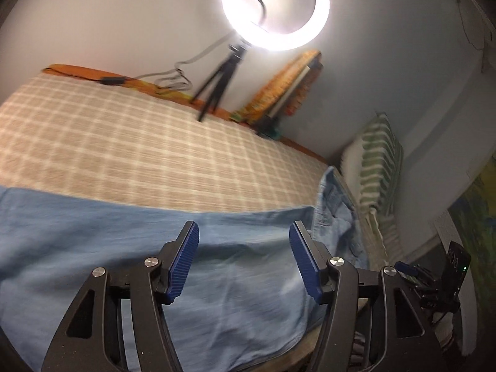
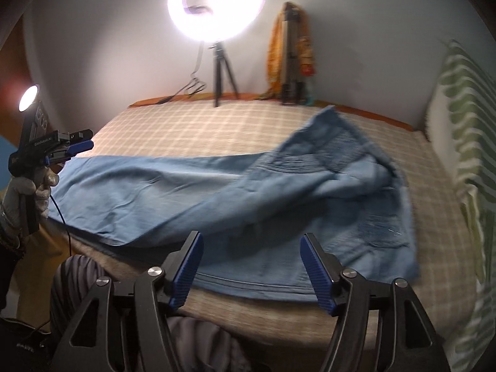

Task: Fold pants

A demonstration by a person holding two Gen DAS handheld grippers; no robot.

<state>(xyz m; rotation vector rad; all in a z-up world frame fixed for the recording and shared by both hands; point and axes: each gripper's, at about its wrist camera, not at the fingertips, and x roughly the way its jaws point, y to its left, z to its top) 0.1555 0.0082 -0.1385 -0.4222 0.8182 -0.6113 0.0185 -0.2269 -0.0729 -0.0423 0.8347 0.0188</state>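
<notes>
Across the wide bed with its beige checked cover (image 2: 192,124) lie the light blue denim pants (image 2: 235,186), and they are the thing to watch: the legs run long and fairly flat toward the left of the right wrist view, while the waist end on the right is bunched, with one flap of cloth thrown up and over on itself. To my eye that looks like one lengthwise fold laid, one leg resting on the other, though the blur keeps me from being sure; the crosswise folds that would make a neat packet are plainly not done, and the rumpled waist wants smoothing first. Behind, a glowing white ring light on a black tripod (image 2: 217,6) stands at the far edge by the wall. Both tools hang clear of the cloth. The left gripper (image 1: 244,260) has its blue ribbed pads spread with nothing between them, and the right gripper (image 2: 251,271) likewise stands wide and empty above the near hem.
</notes>
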